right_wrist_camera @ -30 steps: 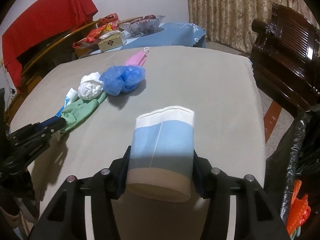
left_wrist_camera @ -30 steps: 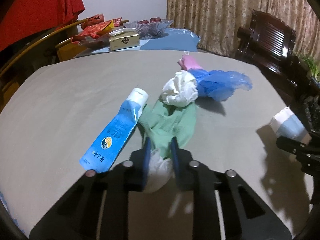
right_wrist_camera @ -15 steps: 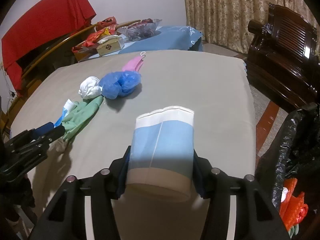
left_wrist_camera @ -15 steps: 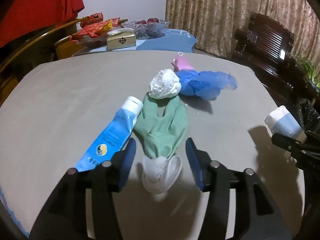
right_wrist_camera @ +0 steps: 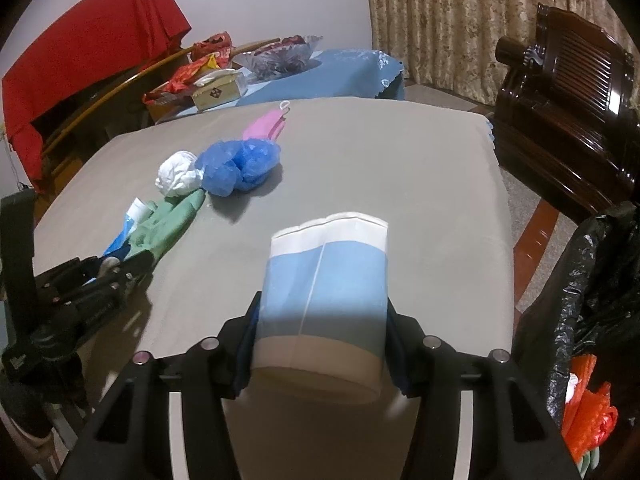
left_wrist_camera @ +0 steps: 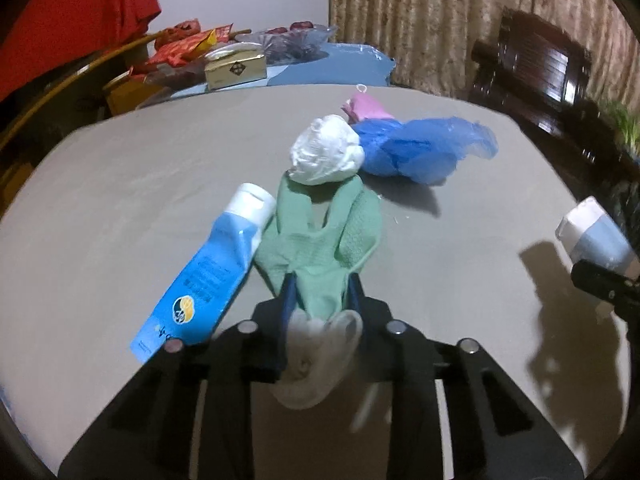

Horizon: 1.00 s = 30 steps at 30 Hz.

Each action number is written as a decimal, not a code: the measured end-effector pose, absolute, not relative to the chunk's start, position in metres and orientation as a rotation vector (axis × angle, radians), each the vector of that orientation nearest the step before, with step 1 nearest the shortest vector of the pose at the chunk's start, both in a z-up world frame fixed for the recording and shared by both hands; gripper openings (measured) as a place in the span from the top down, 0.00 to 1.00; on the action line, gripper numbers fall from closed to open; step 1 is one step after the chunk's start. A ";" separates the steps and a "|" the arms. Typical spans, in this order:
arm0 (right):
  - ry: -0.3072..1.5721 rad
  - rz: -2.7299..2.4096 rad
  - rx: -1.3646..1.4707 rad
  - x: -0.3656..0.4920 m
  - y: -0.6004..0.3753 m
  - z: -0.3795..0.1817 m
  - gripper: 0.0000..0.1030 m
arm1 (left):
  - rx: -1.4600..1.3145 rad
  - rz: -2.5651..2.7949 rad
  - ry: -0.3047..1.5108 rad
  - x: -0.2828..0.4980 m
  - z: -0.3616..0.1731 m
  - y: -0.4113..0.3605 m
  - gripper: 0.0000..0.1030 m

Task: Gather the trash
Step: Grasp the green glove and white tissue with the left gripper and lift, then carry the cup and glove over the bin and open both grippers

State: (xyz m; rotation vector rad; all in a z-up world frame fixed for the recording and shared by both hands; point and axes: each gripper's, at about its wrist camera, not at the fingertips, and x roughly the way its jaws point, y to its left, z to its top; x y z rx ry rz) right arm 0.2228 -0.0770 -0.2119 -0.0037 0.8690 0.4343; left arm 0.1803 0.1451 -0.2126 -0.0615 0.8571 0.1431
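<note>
Now left claw point(left_wrist_camera: 320, 294) has just closed, pinching green glove point(left_wrist_camera: 320, 252) cuff; right claw point(right_wrist_camera: 322, 316) clamps paper cup point(right_wrist_camera: 324, 292) above desk point(right_wrist_camera: 400, 184)

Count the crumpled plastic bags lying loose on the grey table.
2: a white bag past the green glove's fingers, and a blue bag touching its right side. Others may be hidden.

Your left gripper point(left_wrist_camera: 320, 300) points down at the table point(left_wrist_camera: 120, 184), its jaws having just closed onto the cuff of a green glove point(left_wrist_camera: 320, 260), pads pressing it from both sides. Your right gripper point(right_wrist_camera: 322, 332), over the table's near edge, is clamped around a blue and white paper cup point(right_wrist_camera: 326, 280).
</note>
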 end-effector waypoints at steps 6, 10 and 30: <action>0.836 0.445 0.003 0.220 -0.078 -0.196 0.48 | -0.079 0.132 0.790 0.165 -0.186 0.139 0.82; 0.811 0.445 0.016 0.217 -0.083 -0.183 0.48 | -0.100 0.094 0.733 0.153 -0.160 0.129 0.82; 0.697 0.419 0.054 0.181 -0.124 -0.125 0.48 | -0.107 -0.077 0.626 0.112 -0.104 0.061 0.82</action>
